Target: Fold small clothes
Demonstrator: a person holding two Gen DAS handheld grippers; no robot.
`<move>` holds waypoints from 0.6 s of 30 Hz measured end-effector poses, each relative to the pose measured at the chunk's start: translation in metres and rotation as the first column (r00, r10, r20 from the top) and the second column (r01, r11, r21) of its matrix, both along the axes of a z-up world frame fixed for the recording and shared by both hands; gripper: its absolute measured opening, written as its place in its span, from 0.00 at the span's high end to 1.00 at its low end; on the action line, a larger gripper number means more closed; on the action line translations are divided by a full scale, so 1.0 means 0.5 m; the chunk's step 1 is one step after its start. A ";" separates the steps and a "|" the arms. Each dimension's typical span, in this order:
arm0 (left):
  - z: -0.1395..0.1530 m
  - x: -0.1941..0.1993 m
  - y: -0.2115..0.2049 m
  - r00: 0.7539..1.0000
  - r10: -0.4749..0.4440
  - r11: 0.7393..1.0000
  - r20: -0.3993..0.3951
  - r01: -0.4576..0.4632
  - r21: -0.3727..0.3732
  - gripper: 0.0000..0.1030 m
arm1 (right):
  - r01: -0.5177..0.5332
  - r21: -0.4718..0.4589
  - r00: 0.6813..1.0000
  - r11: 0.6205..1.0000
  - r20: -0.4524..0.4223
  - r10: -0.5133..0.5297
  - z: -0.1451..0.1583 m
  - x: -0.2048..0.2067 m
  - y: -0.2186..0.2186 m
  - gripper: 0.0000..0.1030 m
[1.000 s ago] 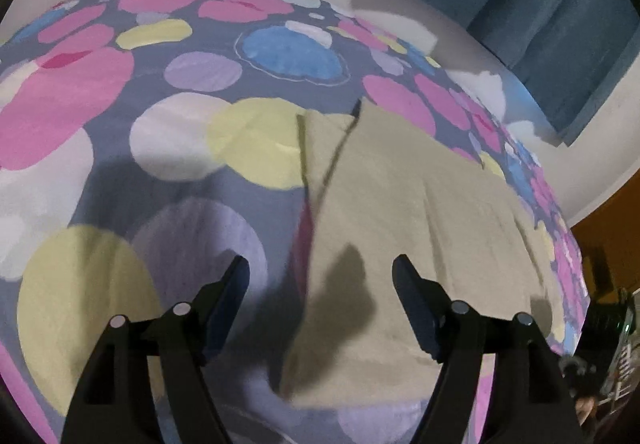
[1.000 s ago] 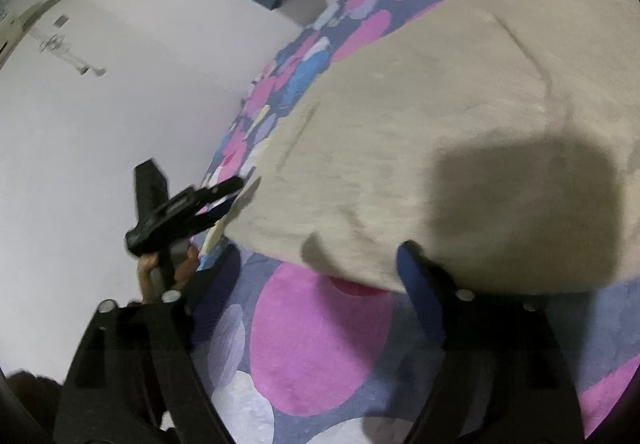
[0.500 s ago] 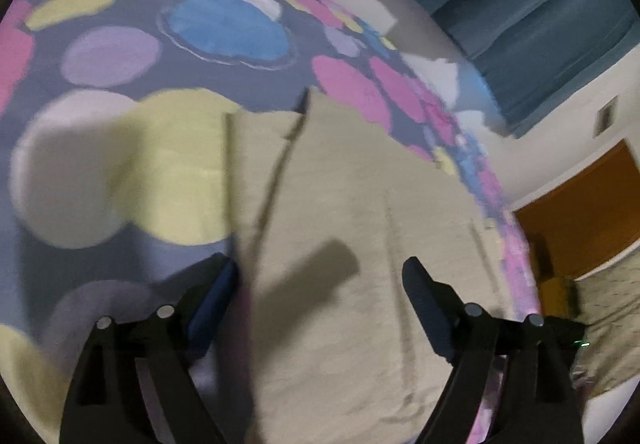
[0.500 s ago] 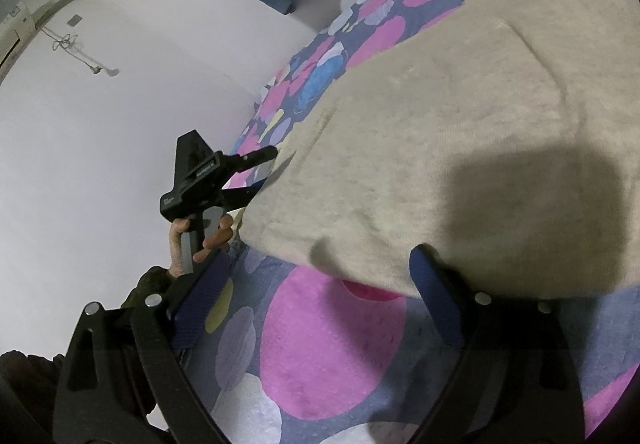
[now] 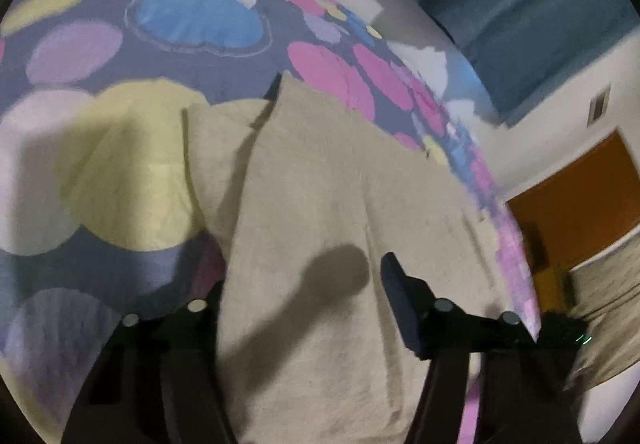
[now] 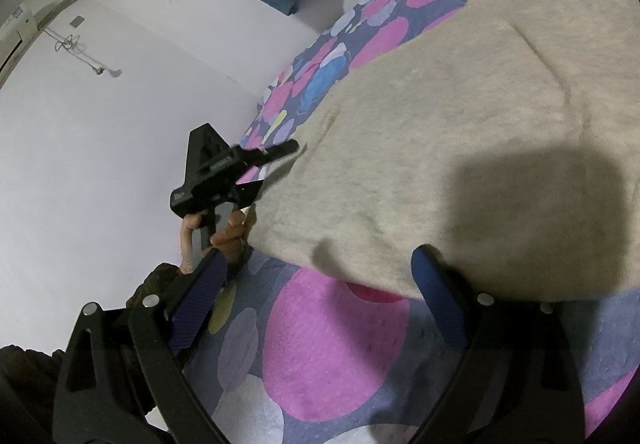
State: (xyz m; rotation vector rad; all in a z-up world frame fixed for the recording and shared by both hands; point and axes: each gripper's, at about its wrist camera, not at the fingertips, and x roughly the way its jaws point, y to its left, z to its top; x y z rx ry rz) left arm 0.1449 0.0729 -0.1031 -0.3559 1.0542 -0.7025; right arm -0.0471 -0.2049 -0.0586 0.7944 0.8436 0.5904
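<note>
A beige knit garment [image 5: 344, 204] lies flat on a bedspread with coloured circles [image 5: 120, 44]. In the left wrist view my left gripper [image 5: 304, 304] is open, its jaws astride the garment's near edge, with the left finger partly hidden under the cloth. The right wrist view shows the same garment [image 6: 460, 116] and my right gripper [image 6: 324, 284] open, just short of the garment's near hem above a pink circle. The left gripper [image 6: 276, 164] also shows there, held by a hand at the garment's left corner.
The bedspread [image 6: 332, 344] covers a bed that ends near a white wall [image 6: 100, 124] on the left. A blue curtain [image 5: 520, 4] hangs behind. An orange door [image 5: 580, 196] stands to the right of the bed.
My left gripper has moved forward onto the garment's edge, so cloth now lies between its jaws. In the right view the left gripper has risen to the garment's corner. My right gripper barely moved.
</note>
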 end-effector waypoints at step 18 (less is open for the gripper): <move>0.158 -0.001 -0.101 0.995 0.057 0.995 0.082 -0.063 0.076 0.87 | 0.000 0.009 1.000 1.000 0.004 0.000 -0.002 0.006 0.000 0.09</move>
